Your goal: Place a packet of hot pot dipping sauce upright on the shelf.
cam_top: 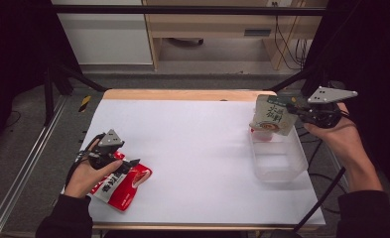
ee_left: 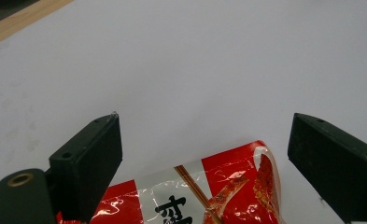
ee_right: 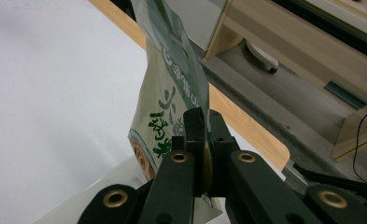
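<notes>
A green and white snack packet (cam_top: 272, 115) hangs over the far end of a clear plastic bin (cam_top: 279, 171), my right gripper (cam_top: 294, 109) shut on its edge. From the right gripper view, the packet (ee_right: 169, 88) rises edge-on out of the pinched jaws of the right gripper (ee_right: 203, 128). A red and white snack packet (cam_top: 124, 184) lies flat at the table's near left. My left gripper (cam_top: 132, 164) stands open over the packet's far end. The left gripper view has the red packet (ee_left: 204, 193) lying low between the spread jaws of the left gripper (ee_left: 204, 144), touching neither.
Something red (cam_top: 262, 135) lies inside the bin at its far end. White sheet (cam_top: 192, 144) covers the wooden table. A dark metal frame (cam_top: 48, 84) stands left and right of the table, and cables (cam_top: 326, 191) trail off its right side.
</notes>
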Available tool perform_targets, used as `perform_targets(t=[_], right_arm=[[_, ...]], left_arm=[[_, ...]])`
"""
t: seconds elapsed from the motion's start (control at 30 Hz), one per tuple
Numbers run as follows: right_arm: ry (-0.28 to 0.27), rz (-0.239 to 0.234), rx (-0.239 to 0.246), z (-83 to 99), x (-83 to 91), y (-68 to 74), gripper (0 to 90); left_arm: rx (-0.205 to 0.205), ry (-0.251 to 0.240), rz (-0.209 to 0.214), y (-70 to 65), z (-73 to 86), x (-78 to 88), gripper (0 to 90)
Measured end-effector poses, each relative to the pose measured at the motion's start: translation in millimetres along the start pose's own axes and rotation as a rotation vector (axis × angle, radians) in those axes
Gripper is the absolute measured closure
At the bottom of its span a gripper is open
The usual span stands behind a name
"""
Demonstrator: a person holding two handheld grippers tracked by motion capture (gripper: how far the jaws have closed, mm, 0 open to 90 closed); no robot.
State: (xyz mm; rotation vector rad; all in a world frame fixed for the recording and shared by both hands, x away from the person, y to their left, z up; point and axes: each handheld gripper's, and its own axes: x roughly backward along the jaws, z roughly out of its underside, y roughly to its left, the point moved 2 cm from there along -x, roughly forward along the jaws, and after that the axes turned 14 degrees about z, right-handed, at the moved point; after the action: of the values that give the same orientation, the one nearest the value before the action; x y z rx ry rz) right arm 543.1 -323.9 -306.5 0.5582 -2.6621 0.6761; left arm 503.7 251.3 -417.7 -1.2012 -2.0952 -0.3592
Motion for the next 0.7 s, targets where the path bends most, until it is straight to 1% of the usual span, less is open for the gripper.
perform_targets(t=[0.2,0.37,0.43,0.7], right_arm=[[0.017,-0.019,-0.013,13.4,-7.0,-1.7,90.0],[0.017,-0.035,-0.026,22.0,-9.9,-4.5,90.0],[0.011,-0.041,-0.042,25.0,-9.8,-4.5,90.0],[0.000,-0.058,-0.049,33.2,-0.9,-1.8,90.0]], left_arm=[[0.002,0.008,-0.001,0.4,1.3,-1.4,10.2],[0.006,0.010,-0.001,2.2,2.7,-1.6,10.2],[0.009,0.008,-0.003,2.7,3.0,-1.5,10.2],[0.010,-0.006,-0.004,2.0,1.6,1.5,10.2]])
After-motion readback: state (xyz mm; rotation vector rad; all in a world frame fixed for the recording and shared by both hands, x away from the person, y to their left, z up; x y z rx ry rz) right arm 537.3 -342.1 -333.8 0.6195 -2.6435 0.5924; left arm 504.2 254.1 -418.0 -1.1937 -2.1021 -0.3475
